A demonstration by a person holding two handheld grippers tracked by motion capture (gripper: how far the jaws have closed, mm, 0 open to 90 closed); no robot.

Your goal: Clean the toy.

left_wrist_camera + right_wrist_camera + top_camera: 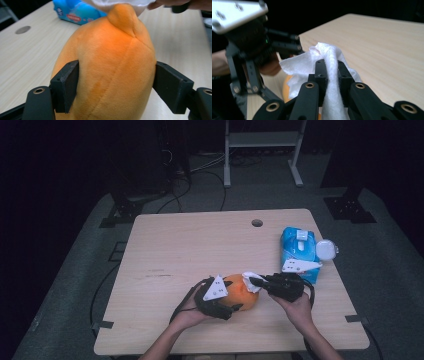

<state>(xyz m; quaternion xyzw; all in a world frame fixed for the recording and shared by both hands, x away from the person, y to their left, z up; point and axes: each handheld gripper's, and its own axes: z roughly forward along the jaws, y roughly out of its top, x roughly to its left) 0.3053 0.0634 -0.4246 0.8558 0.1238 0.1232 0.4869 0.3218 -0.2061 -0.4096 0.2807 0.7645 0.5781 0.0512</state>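
High view: my left gripper has the orange plush toy between its jaws near the front middle of the table, and my right gripper comes in from the right with a white wipe pinched tight between its closed jaws, the wipe lying on the toy's far right end. In the left gripper view the two pads sit against the toy's flanks, jaws partway open around its width; the fur barely dents, so I read it as a light hold. The wet-wipe pack lies at the right edge, farther back.

The toy looks soft, light and squashy, with a stitched seam along its back; it would likely roll or twist under rubbing, so gripping across the widest part of the body seems best. The wipe is limp and thin, so it wants a firm pinch at its bunched middle.
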